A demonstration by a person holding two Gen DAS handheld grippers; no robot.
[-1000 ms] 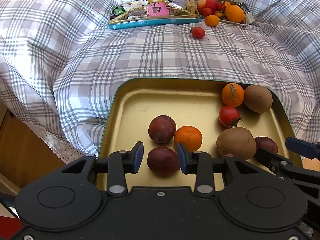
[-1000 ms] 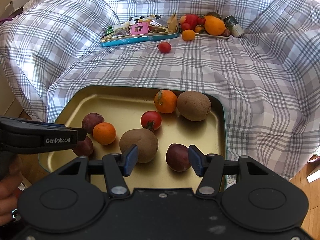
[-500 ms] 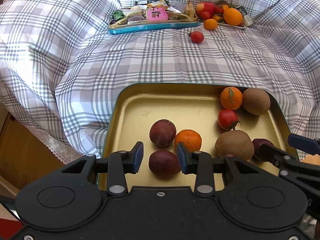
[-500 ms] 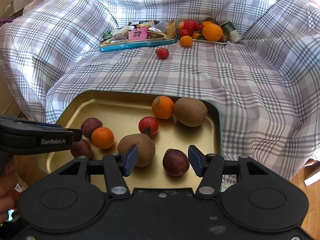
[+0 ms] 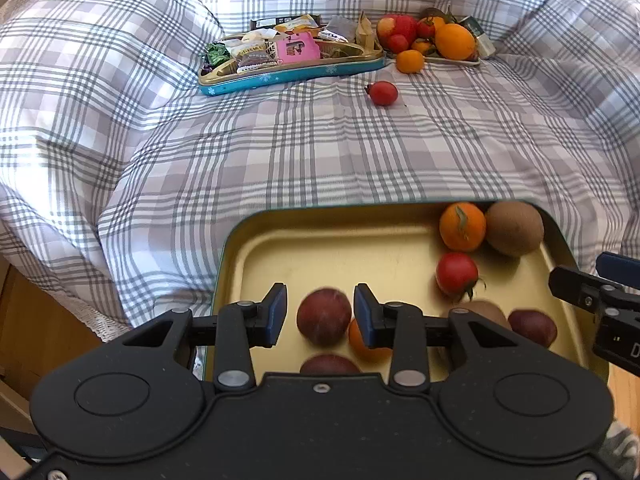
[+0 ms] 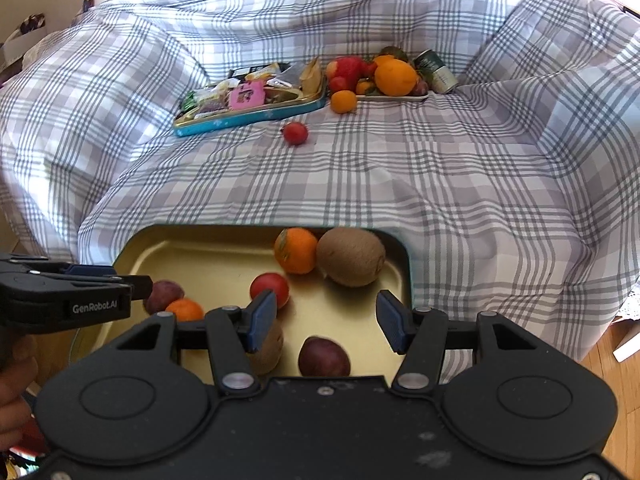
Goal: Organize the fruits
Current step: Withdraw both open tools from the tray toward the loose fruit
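Both jaws are held apart: left gripper (image 5: 320, 311) around a dark purple plum (image 5: 324, 317), untouched; right gripper (image 6: 326, 322) empty above the gold metal tray (image 6: 208, 256).

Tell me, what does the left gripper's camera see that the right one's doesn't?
Only the left view shows a third dark plum, low behind its own gripper, whose open jaws frame another plum.

Only the right view shows a person's hand at the left edge and the green can clearly; its gripper stands open above a plum.

Both share the gold tray, its tomato, the far kiwi, the blue snack tin and the loose tomato on the checked cloth.
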